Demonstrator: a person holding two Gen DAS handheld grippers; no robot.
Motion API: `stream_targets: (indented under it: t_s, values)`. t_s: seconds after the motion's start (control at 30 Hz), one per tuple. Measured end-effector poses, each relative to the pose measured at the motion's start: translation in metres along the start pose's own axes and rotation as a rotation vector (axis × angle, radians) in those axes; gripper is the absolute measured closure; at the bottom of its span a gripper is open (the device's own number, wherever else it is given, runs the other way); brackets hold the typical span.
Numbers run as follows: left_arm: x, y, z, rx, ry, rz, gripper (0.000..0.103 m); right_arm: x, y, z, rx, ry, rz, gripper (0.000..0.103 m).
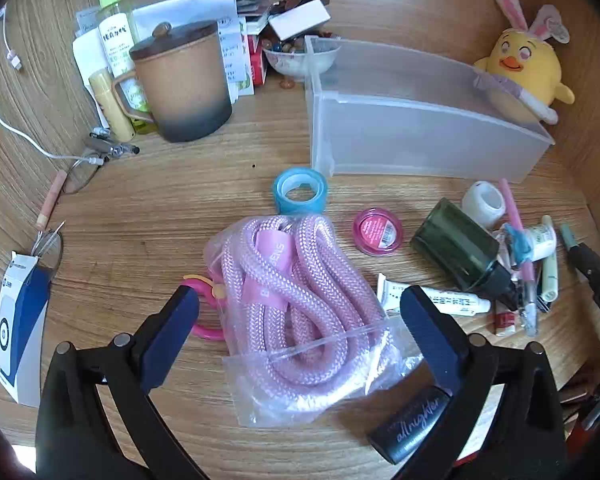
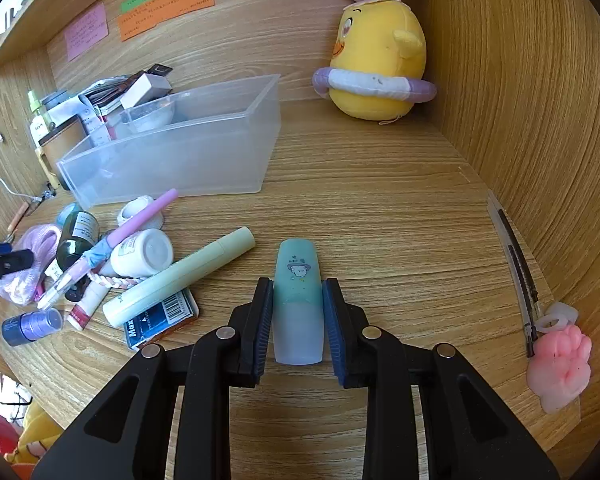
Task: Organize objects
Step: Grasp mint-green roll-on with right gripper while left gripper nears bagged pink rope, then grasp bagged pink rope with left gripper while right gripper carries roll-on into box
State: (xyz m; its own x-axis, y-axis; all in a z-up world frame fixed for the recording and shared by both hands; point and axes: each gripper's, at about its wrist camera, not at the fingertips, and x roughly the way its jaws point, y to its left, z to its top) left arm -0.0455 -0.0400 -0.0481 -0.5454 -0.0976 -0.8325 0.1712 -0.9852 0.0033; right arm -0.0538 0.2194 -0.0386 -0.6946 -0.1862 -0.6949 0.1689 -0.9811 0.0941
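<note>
My left gripper (image 1: 300, 304) is open, its pads on either side of a pink rope in a clear plastic bag (image 1: 296, 312) lying on the wooden desk. My right gripper (image 2: 298, 292) is shut on a small teal tube with a frosted cap (image 2: 298, 304). A clear plastic bin (image 1: 412, 120) stands at the back; it also shows in the right wrist view (image 2: 180, 152). A pile of small items lies before the bin: a dark green bottle (image 1: 460, 248), a pale green tube (image 2: 180, 276), a white bottle (image 2: 144, 252), a pink pen (image 2: 112, 240).
A brown lidded mug (image 1: 184, 80), spray bottle (image 1: 116, 36) and papers stand back left. A blue tape roll (image 1: 300, 192), pink jar (image 1: 378, 230), black "allnighter" tube (image 1: 412, 420), blue-white box (image 1: 16, 328). A yellow chick plush (image 2: 376, 60) sits by the corner. A pink squishy (image 2: 560, 368) lies at right.
</note>
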Motion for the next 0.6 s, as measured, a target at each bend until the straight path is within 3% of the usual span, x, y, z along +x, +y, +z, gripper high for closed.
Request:
stream_targets:
  t_s: [0.17, 0.23, 0.3, 0.6]
  values:
    - [0.015, 0.015, -0.005, -0.068, 0.034, -0.006, 0.001, 0.000, 0.000, 0.000, -0.001, 0.001, 0.033, 0.080]
    - [0.014, 0.017, -0.007, -0.072, 0.014, 0.007, 0.021, 0.001, 0.001, 0.001, -0.004, 0.001, 0.045, 0.080]
    - [0.015, 0.012, -0.007, -0.040, -0.001, 0.053, 0.029, 0.002, 0.003, 0.002, -0.007, -0.002, 0.053, 0.080]
    - [0.010, 0.009, -0.006, -0.002, -0.046, 0.061, 0.038, -0.010, 0.017, 0.013, -0.015, -0.053, 0.065, 0.080]
